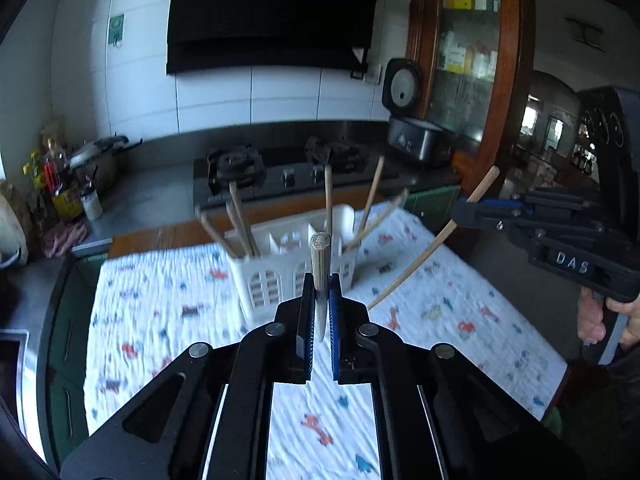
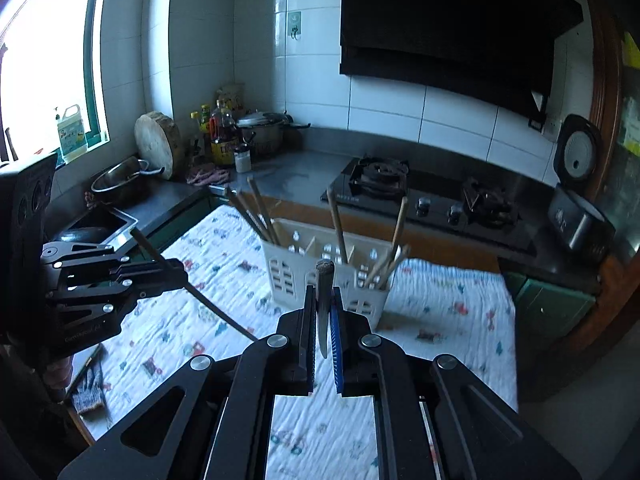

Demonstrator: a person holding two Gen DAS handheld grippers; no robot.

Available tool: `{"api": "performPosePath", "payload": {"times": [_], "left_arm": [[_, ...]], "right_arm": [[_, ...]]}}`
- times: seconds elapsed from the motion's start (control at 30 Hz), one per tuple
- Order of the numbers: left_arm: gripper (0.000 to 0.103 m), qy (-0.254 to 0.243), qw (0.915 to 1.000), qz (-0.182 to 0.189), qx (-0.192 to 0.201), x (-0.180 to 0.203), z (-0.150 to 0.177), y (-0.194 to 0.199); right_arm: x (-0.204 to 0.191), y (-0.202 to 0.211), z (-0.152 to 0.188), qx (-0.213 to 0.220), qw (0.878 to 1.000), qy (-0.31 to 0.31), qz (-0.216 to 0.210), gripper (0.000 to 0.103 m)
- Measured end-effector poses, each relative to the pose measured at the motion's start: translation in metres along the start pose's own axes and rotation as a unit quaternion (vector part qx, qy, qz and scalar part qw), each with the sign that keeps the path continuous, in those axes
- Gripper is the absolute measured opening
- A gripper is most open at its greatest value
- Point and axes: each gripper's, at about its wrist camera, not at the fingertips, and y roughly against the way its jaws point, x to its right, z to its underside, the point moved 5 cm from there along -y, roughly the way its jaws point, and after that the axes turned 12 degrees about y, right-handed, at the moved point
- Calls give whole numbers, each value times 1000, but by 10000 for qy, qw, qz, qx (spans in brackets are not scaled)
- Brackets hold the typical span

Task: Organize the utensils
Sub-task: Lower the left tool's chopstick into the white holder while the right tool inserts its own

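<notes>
I've got the printed cloth [image 1: 168,292] over the table w/ the white utensil caddy [image 1: 280,276] standing on it near the stove, several chopsticks leaning in its slots. My left gripper [image 1: 320,312] is pinched tight on one chopstick [image 1: 320,268]; right gripper [image 2: 323,320] likewise clamps another chopstick [image 2: 325,284].

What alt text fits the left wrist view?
Left tool grips a chopstick before a white caddy holding more chopsticks on a patterned cloth. At right, the right tool holds another chopstick.
</notes>
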Motion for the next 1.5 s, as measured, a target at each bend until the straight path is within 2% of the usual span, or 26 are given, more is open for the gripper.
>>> {"api": "performPosePath", "payload": {"times": [0.2,0.3,0.43,0.6,1.07,1.5], "left_arm": [[5,-153,9983,-120,545,9,-62,12],[5,-167,9973,-282,653,7,-83,5],[5,-72,9977,-342,587,-1,-96,-12],[5,69,9984,-467,323,-18,-99,-40],[5,294,9980,-510,-252,-42,-83,-85],[6,346,9968,-528,-481,-47,-76,-106]], "right_arm": [[13,8,-44,212,9995,176,155,7],[22,6,-63,261,9992,187,258,7],[36,-2,-81,315,9988,129,362,7],[48,-26,-85,131,9989,69,446,7],[57,-82,-59,-454,9981,19,423,7],[56,-111,-41,-792,9960,-10,402,7]]}}
